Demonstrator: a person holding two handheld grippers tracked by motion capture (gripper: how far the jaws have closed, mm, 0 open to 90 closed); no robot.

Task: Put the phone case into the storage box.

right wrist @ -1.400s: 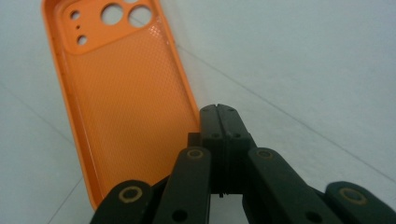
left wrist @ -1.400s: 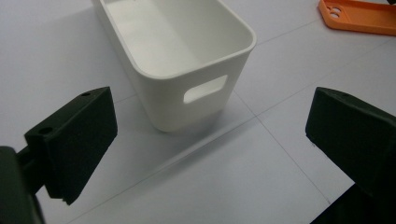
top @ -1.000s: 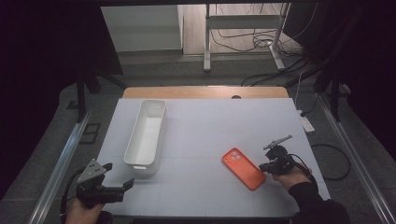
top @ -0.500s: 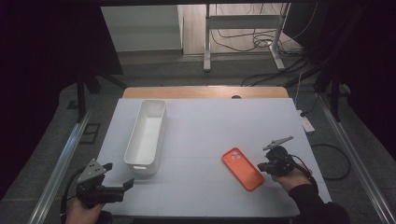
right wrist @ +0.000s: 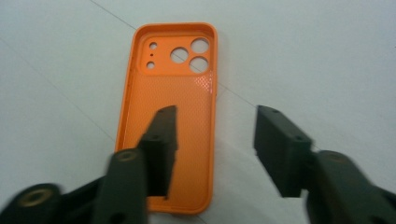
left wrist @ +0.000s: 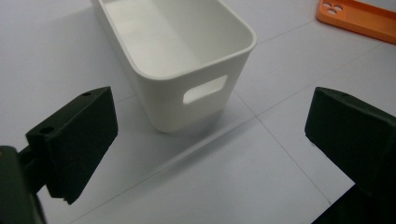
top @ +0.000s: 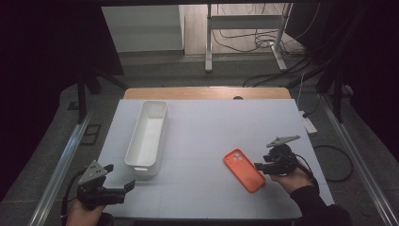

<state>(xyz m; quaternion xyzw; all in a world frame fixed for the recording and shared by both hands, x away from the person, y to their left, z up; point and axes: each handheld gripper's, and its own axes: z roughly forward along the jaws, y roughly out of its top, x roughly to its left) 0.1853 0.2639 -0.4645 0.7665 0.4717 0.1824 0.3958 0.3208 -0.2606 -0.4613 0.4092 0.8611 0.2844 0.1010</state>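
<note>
An orange phone case lies inside-up on the white table, camera holes toward the far end. My right gripper is low at the case's near-right end. Its jaws have just been opening and now stand apart. One fingertip hangs over the case and the other is over bare table, so the case's long edge runs between them, unpressed. My left gripper is open at the near-left, with nothing between its pads. It faces the end of a white bin.
The long white bin stands empty, left of centre, its handle slot toward me. A corner of the orange case shows beyond it. The table's front edge runs close under both hands. A wooden strip borders the table's far side.
The right gripper has shifted only slightly beside the orange case. The case, the bin and the left gripper lie as before.
</note>
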